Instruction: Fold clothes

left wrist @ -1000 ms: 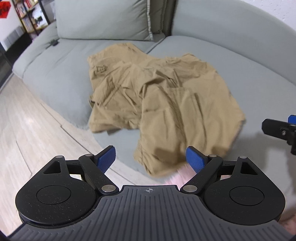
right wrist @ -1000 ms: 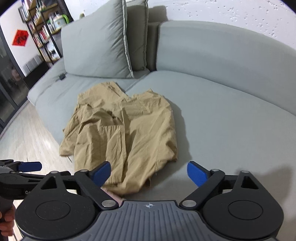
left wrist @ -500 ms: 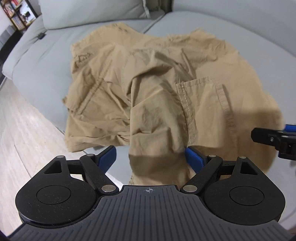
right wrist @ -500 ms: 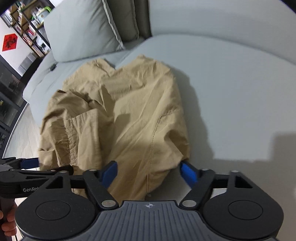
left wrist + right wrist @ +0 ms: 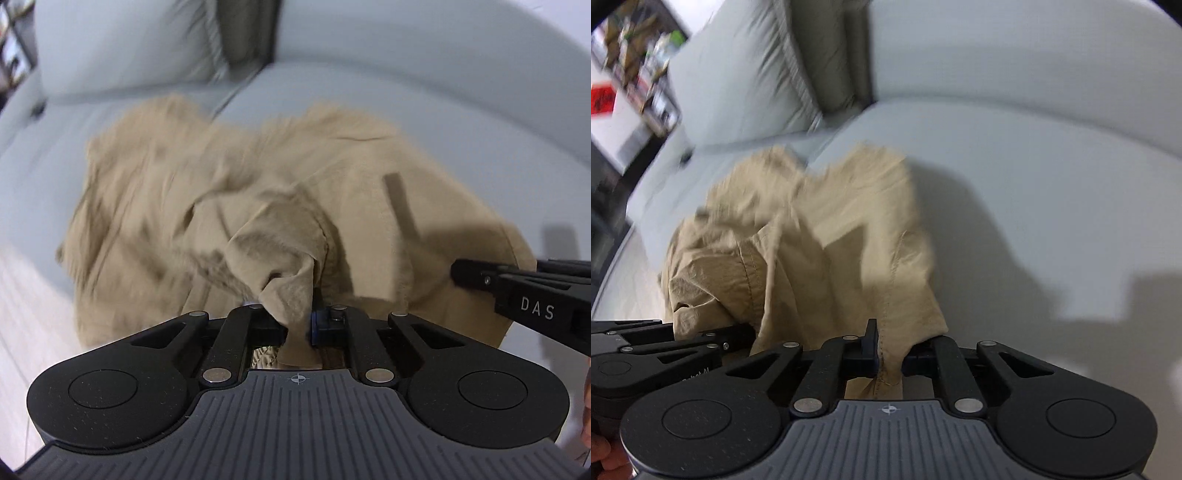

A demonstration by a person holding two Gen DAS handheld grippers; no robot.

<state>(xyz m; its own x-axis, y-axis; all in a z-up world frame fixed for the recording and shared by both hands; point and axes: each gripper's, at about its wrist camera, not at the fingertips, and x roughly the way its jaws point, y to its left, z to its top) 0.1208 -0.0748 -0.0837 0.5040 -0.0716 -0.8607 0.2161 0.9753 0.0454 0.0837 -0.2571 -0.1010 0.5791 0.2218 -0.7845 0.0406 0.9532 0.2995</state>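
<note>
Grey sofa seat bearing crumpled tan trousers, which stretch straight ahead and away from both tools: left gripper and right gripper, side by side, each pressed together on the near edge of the cloth.

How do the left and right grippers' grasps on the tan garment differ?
The left gripper pinches a bunched, crumpled fold; the right gripper pinches a flatter edge along a stitched seam. The left grasps the tan garment mid-edge, the right near its corner. Both are shut on it.
</note>
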